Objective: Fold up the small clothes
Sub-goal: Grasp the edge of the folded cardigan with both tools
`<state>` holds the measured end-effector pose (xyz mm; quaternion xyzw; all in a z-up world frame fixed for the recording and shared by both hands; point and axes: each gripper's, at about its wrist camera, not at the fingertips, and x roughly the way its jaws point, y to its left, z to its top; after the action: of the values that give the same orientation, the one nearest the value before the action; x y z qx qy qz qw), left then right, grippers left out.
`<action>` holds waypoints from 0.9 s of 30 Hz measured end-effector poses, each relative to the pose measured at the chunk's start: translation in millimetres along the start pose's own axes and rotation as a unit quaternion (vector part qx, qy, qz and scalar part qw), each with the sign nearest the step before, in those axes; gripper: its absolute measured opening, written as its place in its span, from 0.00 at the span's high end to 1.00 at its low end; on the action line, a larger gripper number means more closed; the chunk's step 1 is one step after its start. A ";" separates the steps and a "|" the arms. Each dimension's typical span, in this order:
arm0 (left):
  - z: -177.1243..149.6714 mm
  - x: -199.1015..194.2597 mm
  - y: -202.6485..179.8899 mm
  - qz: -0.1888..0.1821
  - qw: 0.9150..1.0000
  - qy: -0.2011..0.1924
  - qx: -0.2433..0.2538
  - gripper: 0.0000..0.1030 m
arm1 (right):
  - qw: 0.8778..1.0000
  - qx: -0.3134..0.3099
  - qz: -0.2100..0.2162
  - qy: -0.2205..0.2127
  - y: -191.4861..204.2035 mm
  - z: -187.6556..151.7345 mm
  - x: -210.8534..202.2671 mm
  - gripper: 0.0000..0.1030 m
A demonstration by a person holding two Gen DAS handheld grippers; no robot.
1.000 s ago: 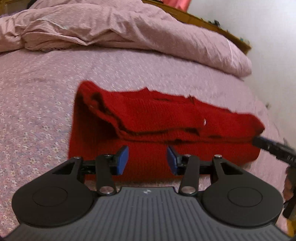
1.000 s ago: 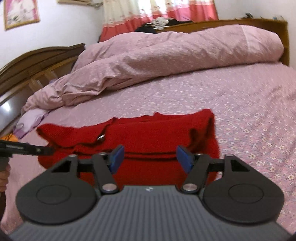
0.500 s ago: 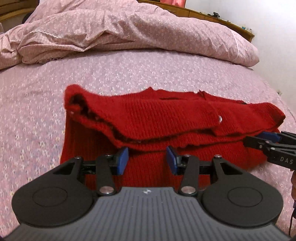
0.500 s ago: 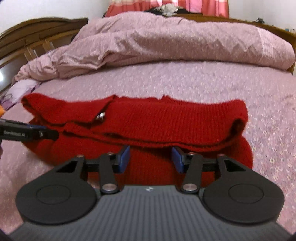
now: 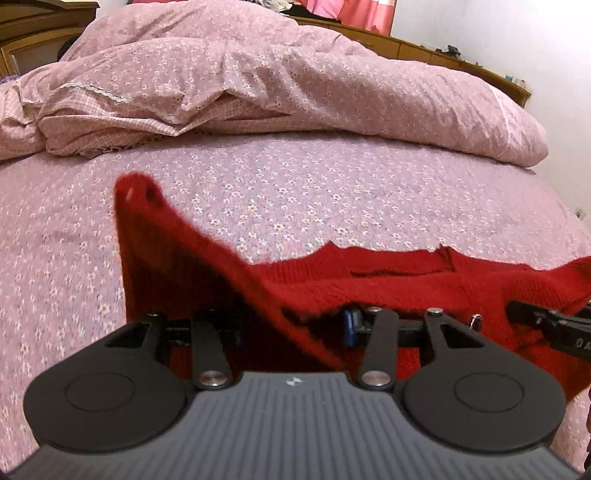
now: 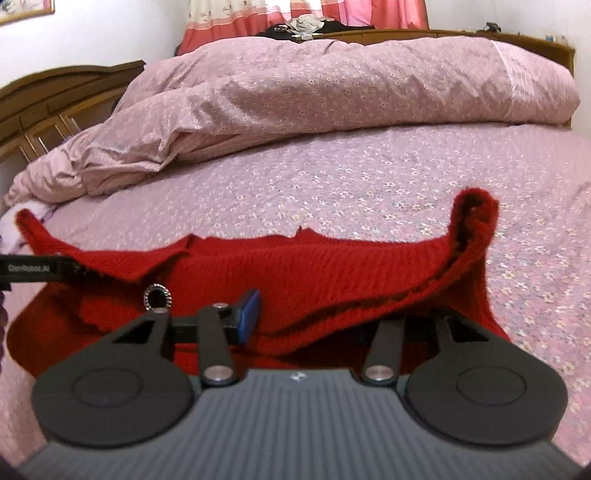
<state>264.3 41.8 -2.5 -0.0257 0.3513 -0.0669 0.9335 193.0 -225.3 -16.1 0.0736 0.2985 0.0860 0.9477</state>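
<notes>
A red knitted garment point(image 5: 406, 284) lies folded on the pink flowered bed sheet point(image 5: 295, 192). My left gripper point(image 5: 295, 328) has its fingers pushed in under a raised flap of the knit; the jaws stand apart and the cloth hides the left pad. The garment's left corner stands lifted. In the right wrist view the same garment point(image 6: 314, 273) drapes over my right gripper point(image 6: 306, 321), hiding the right finger; its right corner stands up. A metal snap point(image 6: 158, 296) shows on the knit. Each gripper's tip shows in the other's view: right point(image 5: 546, 325), left point(image 6: 37, 267).
A bunched pink duvet point(image 5: 258, 85) lies across the far part of the bed. A wooden headboard point(image 6: 55, 107) stands at the left, red curtains point(image 6: 306, 14) behind. A white wall point(image 5: 517, 44) borders the bed's right side.
Both grippers have moved forward into the garment, under its top layer. The knit's outer corners have risen and the cloth now drapes over the fingers.
</notes>
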 end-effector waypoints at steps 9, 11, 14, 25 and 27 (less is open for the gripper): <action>32.9 -3.9 3.1 -0.017 0.999 -0.015 -0.030 0.48 | 0.996 0.075 0.031 -0.033 -16.4 38.9 8.9 0.49; 34.2 -8.3 2.1 -0.015 0.999 -0.019 -0.025 0.48 | 0.997 0.066 0.031 -0.037 -15.4 43.1 5.9 0.49; 30.5 -14.5 2.2 -0.015 1.000 -0.018 -0.018 0.48 | 0.998 0.048 0.032 -0.033 -14.6 41.3 -0.7 0.49; -12.8 -32.2 33.5 0.050 0.999 0.001 0.010 0.48 | 0.999 -0.012 -0.032 -0.038 -36.7 18.3 -39.2 0.49; -16.2 -28.7 46.2 0.053 0.998 0.011 -0.014 0.48 | 0.998 0.001 -0.054 -0.039 -50.0 20.3 -41.0 0.49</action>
<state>237.2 91.6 -0.4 -0.0193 0.3638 -0.0125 0.9312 177.7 -284.3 13.6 0.0618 0.2650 0.0318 0.9617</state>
